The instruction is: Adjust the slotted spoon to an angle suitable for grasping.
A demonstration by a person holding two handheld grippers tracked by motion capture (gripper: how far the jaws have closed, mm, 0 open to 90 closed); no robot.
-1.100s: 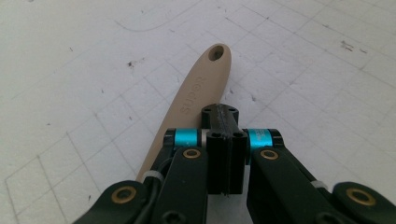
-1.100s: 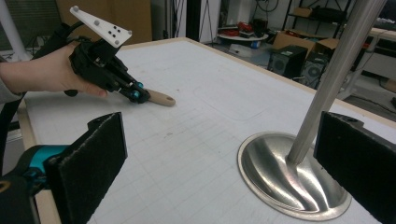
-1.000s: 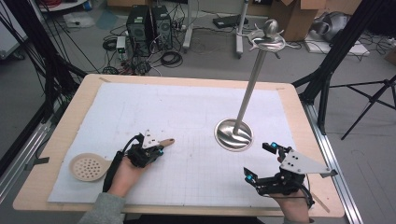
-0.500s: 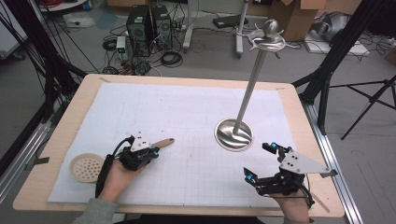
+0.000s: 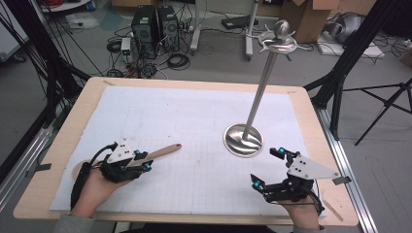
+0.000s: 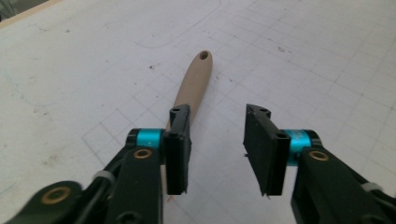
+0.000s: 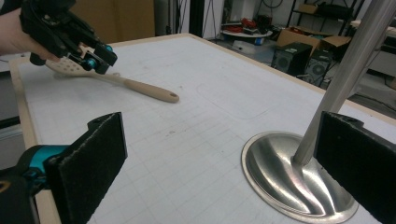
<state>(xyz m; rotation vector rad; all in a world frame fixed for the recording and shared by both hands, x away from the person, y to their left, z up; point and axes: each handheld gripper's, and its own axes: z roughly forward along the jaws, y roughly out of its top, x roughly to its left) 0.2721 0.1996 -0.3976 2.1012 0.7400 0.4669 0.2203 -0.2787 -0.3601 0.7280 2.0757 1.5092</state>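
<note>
High view: one tan slotted spatula (image 5: 160, 152) lies on the white grid mat (image 5: 194, 121), its handle pointing toward the one steel utensil stand (image 5: 244, 140), which is well apart on the mat. Two grippers work here: the left gripper (image 5: 144, 161) sits over the spatula's near part, the right gripper (image 5: 266, 167) rests near the stand's base.

Left gripper view: the handle (image 6: 195, 79) with its hanging hole lies beside and under the left-hand jaw; the jaws have just been opening, apart, pressing on nothing.

Right gripper view: the spatula's perforated head (image 7: 67, 66) shows beneath the left gripper (image 7: 100, 58). The right jaws stand wide apart and empty, the stand's pole (image 7: 348, 70) rising between them farther off.
</note>
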